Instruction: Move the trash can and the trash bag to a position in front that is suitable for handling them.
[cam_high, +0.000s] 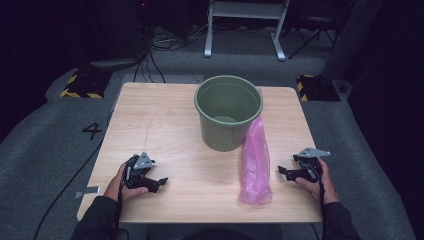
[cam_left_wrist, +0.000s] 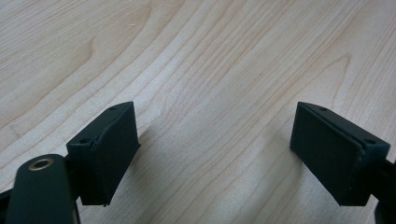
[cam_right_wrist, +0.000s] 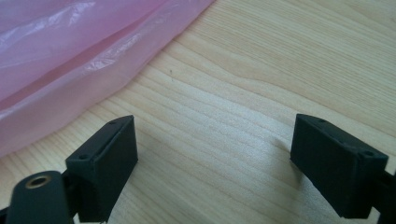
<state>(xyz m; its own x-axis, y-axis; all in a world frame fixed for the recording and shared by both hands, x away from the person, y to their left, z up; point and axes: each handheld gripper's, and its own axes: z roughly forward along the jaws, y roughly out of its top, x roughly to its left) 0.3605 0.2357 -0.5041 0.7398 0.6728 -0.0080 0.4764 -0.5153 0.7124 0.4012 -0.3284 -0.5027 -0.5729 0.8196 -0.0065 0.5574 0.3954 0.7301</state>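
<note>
A green plastic bin (cam_high: 228, 111) stands upright and looks empty at the back middle of the wooden table (cam_high: 165, 125). A pink plastic bag (cam_high: 256, 162) lies flat just right of it, stretching toward the front edge; it fills the upper left of the right gripper view (cam_right_wrist: 70, 51). My left gripper (cam_high: 159, 183) rests low over the front left of the table, open, with bare wood between its jaws (cam_left_wrist: 215, 154). My right gripper (cam_high: 283, 172) is open at the front right, just right of the bag, jaws apart over bare wood (cam_right_wrist: 215, 158).
Grey carpet surrounds the table. Cables (cam_high: 150, 65), yellow-and-black striped blocks (cam_high: 82, 85) and a white metal stand (cam_high: 245, 25) lie beyond the far edge. A "4" mark (cam_high: 92, 130) is on the floor at the left.
</note>
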